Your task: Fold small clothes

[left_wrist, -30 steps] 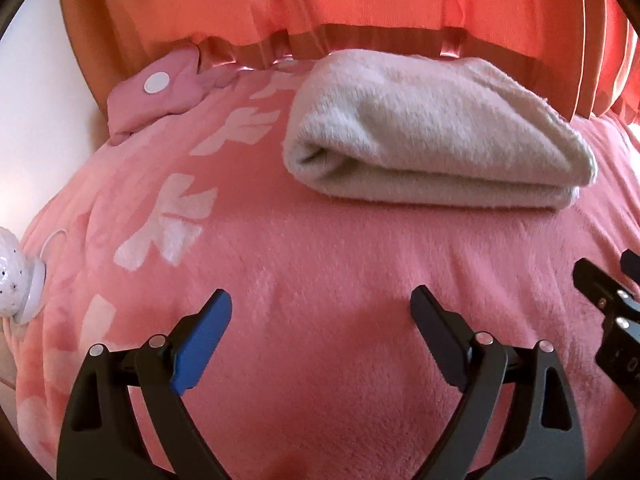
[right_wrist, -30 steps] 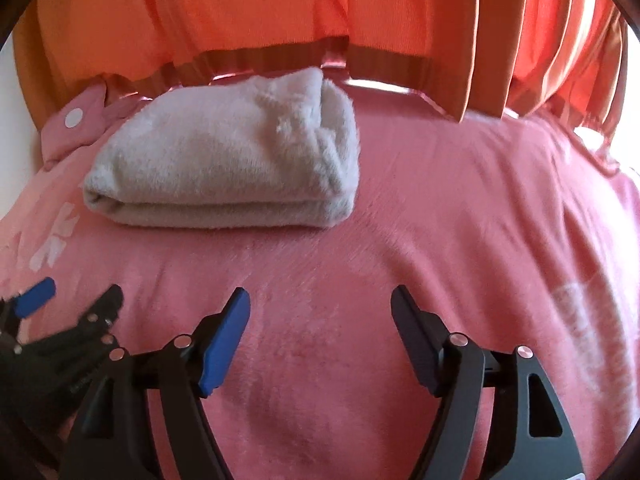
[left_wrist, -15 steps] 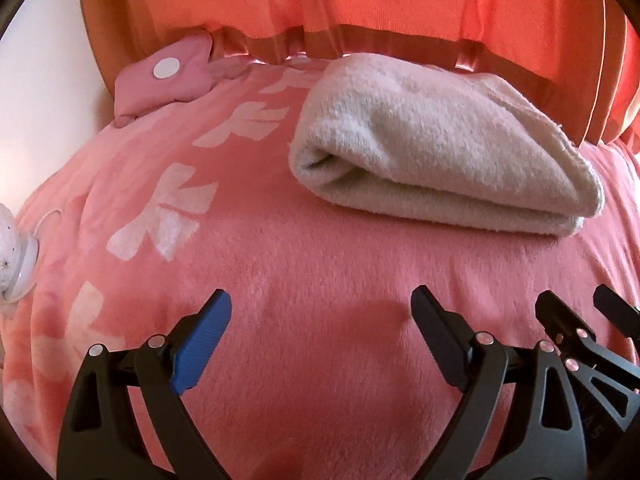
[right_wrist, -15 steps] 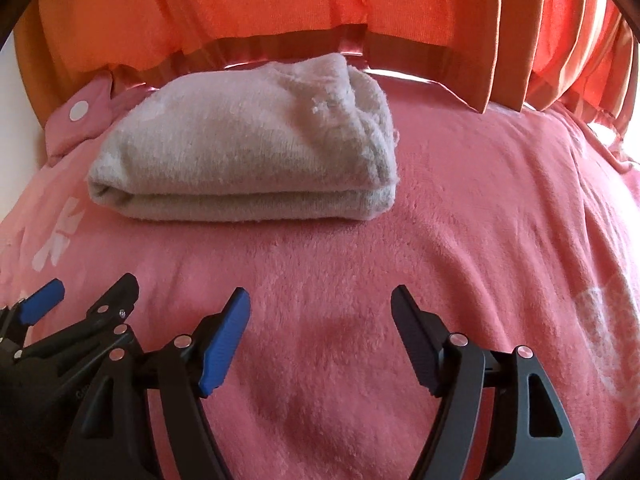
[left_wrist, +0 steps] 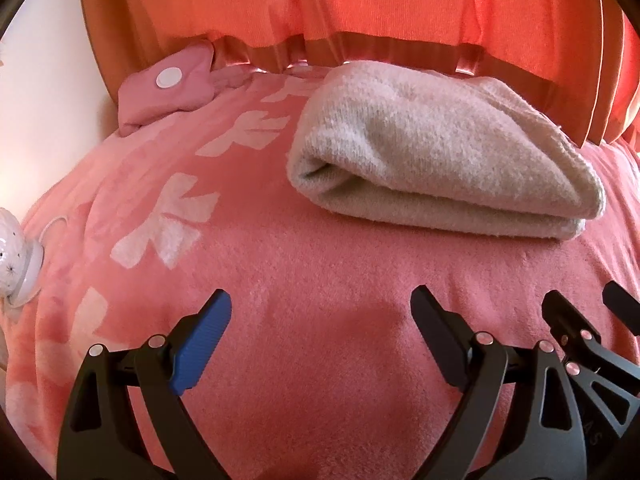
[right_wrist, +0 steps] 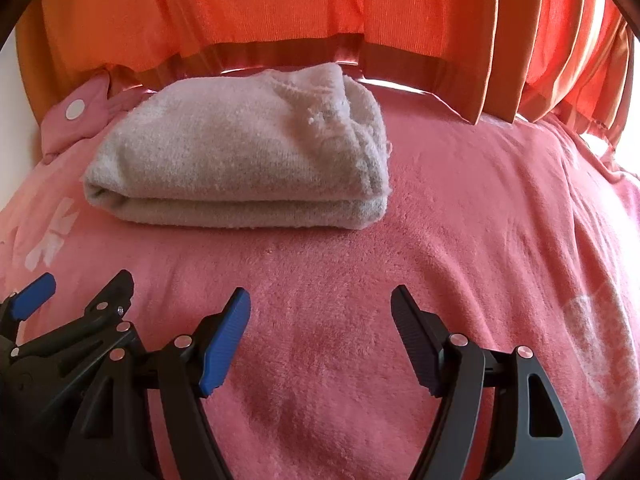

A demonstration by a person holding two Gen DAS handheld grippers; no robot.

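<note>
A folded beige terry cloth [left_wrist: 440, 152] lies on a pink fleece blanket [left_wrist: 320, 272], also in the right wrist view [right_wrist: 240, 160]. My left gripper [left_wrist: 322, 312] is open and empty, hovering over the blanket in front of the cloth, apart from it. My right gripper [right_wrist: 320, 308] is open and empty too, in front of the cloth's right end. Each gripper shows in the other's view: the right one at the lower right [left_wrist: 588, 312], the left one at the lower left [right_wrist: 76, 292].
Orange curtains [right_wrist: 320, 8] hang right behind the cloth. A small pink pouch with a white dot [left_wrist: 168, 84] lies at the blanket's back left. A white speckled object with a cord [left_wrist: 16, 256] sits at the left edge by a white wall.
Both grippers have moved forward, closer to the folded cloth, and closer to each other. Both stay open. The cloth has not moved.
</note>
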